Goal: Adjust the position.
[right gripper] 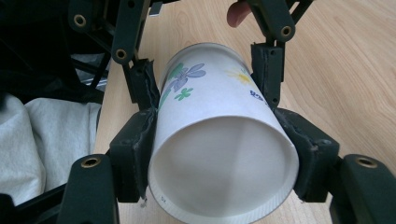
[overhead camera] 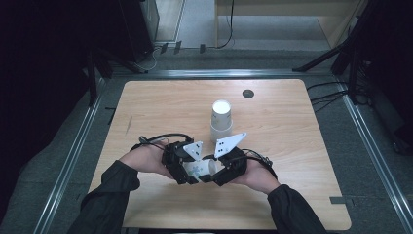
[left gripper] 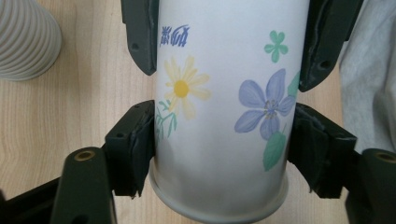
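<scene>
A white paper cup [overhead camera: 199, 168] printed with flowers lies on its side just above the wooden table [overhead camera: 292, 126], near the front. My left gripper [overhead camera: 191, 170] and right gripper [overhead camera: 221, 171] meet on it from opposite ends. In the left gripper view the cup [left gripper: 219, 116] fills the gap of my left gripper [left gripper: 223, 126], whose pads touch both its sides; the right gripper [left gripper: 233, 42] clamps it farther along. In the right gripper view the cup's open mouth [right gripper: 222, 168] faces the camera, my right gripper [right gripper: 219, 135] presses its sides, and the left gripper [right gripper: 205, 79] holds the far end.
A stack of white cups [overhead camera: 221, 119] stands upright just behind the grippers; its ribbed side [left gripper: 25, 39] shows at the left. A small dark disc [overhead camera: 248, 93] lies near the table's far edge. Grey cloth [right gripper: 42, 135] lies beyond the table's front edge.
</scene>
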A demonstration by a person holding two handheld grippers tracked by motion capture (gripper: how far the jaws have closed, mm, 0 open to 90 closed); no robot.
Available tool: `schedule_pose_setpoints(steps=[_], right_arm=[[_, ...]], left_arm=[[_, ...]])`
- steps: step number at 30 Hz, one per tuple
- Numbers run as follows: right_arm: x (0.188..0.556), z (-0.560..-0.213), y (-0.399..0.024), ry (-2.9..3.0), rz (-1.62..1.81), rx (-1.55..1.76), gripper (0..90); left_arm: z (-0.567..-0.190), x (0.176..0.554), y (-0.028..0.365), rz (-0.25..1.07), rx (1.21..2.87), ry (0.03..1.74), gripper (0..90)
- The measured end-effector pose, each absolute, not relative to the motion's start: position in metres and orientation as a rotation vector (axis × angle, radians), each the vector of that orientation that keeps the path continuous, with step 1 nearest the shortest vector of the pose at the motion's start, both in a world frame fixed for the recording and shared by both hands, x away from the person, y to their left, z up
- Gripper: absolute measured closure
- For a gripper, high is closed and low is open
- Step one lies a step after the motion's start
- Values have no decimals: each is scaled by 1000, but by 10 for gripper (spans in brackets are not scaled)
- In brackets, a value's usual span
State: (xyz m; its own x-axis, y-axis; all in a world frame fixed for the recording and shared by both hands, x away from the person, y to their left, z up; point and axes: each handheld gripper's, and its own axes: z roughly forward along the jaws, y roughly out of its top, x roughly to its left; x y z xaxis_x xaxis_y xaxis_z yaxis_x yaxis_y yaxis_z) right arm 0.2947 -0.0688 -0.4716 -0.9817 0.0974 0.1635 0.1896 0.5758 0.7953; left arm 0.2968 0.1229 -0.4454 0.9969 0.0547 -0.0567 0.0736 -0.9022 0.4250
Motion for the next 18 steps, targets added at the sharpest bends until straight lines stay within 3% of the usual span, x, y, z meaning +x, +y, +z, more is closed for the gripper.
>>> schedule_pose_setpoints(steps=[2,5,11,18], right_arm=[[295,-471,-70,-2697,-1382,-252,341],[297,-469,-74,-2693,-1391,-264,340],[299,-464,-82,-2694,-1433,-282,340],[301,-460,-90,-2671,-1463,-305,339]], left_arm=[[-447,298,124,-75,2682,116,179],[-447,299,125,-60,2664,123,121],[-448,307,134,-72,2604,224,135],[-447,307,144,-76,2501,228,134]])
